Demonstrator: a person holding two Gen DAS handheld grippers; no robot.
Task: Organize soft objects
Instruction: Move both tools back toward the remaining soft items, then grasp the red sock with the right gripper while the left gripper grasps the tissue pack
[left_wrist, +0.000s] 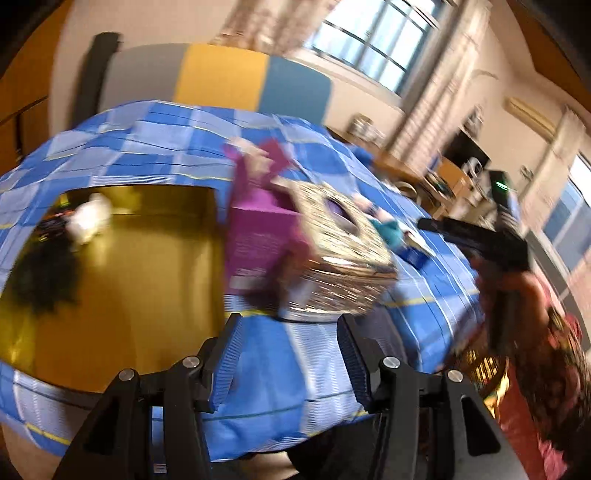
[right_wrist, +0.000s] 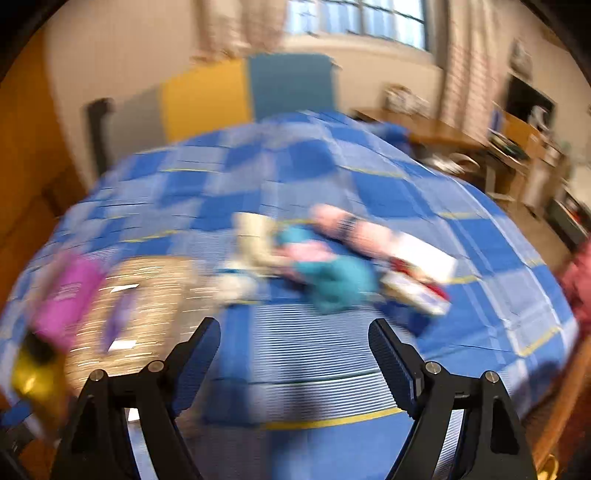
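Toys are lying scattered mid-frame on the checked bedspread (right_wrist: 303, 173): a teal plush (right_wrist: 336, 280), a pink one (right_wrist: 332, 218), a cream one (right_wrist: 253, 236). The gold box (left_wrist: 140, 266) at left is holding only a white toy (left_wrist: 90, 218) and a black one (left_wrist: 44, 273). Both the left gripper (left_wrist: 282, 363) and the right gripper (right_wrist: 295, 363) are gaping empty, so I'm guessing most sorting is still waiting.

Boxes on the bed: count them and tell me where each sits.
3. A gold open box lies at the left, a purple box stands beside it, and a silver glittery box leans against the purple one. Blur may hide others.
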